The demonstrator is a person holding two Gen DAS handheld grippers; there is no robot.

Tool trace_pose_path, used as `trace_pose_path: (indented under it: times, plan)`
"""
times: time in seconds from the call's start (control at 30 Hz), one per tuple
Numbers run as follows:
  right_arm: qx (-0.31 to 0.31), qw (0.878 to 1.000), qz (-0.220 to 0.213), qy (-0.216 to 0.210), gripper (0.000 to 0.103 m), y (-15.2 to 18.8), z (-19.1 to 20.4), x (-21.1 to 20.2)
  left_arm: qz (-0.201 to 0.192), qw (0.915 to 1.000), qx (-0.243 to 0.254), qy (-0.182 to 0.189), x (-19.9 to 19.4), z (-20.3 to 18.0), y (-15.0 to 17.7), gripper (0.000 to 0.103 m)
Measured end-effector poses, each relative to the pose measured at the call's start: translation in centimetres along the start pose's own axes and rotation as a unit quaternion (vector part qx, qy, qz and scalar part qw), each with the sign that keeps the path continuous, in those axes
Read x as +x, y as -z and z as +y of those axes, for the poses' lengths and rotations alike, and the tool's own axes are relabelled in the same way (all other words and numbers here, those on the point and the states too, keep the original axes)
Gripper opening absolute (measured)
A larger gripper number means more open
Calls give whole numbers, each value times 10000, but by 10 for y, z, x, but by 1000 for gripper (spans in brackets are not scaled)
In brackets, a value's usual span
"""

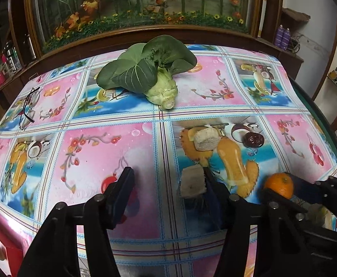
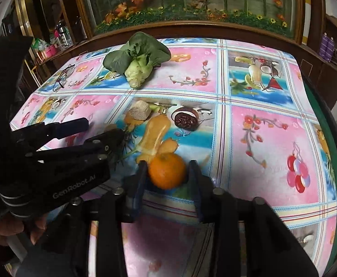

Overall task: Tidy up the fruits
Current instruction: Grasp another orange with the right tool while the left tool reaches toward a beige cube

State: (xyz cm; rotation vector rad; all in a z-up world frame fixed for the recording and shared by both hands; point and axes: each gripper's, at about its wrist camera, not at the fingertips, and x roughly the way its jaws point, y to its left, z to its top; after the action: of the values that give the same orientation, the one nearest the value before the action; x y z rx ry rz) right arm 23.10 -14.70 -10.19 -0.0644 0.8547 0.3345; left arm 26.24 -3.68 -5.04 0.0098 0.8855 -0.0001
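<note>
Glossy pink-and-blue fruit-print tablecloth (image 2: 272,87) covers the table, glass-fronted wooden cabinet behind. Right gripper (image 2: 167,173) is clamped on a round orange tangerine (image 2: 167,172) at the near edge. Left gripper (image 1: 166,180) is spread wide, nothing held; pale banana chunk (image 1: 192,182) touches its right finger. Second banana chunk (image 1: 206,139), wrinkled dark-red date (image 1: 253,139) and leafy green bok choy (image 1: 150,73) lie farther back.

My black right tool (image 2: 167,173) frames a bright orange mandarin (image 2: 167,171). Beyond the mandarin, the tabletop (image 2: 272,143) shows pink and blue squares with printed fruit; farther beyond lies dark green, pale-stemmed bok choy (image 2: 137,61).
</note>
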Motion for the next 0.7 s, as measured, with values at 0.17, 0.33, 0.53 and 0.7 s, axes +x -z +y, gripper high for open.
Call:
trace_pose_path:
  times: [0.17,0.33,0.53,0.7]
  plan:
    - [181,9995,-32,251,31,7,-17,-11,-23,10000,64,-18,2,-2,-4,45]
    - [403,9986,-90,330,31,17,-36,-27,-12,10000,24,-59,8,-1,-10,48]
    - [529,9979,-201,309,31,22,-40,-40,21,9999,15,-112,12,0,-13,64]
    - [656,9971,-317,204,31,24,-44,-43,100,9998,-121,-153,17,4,-16,78]
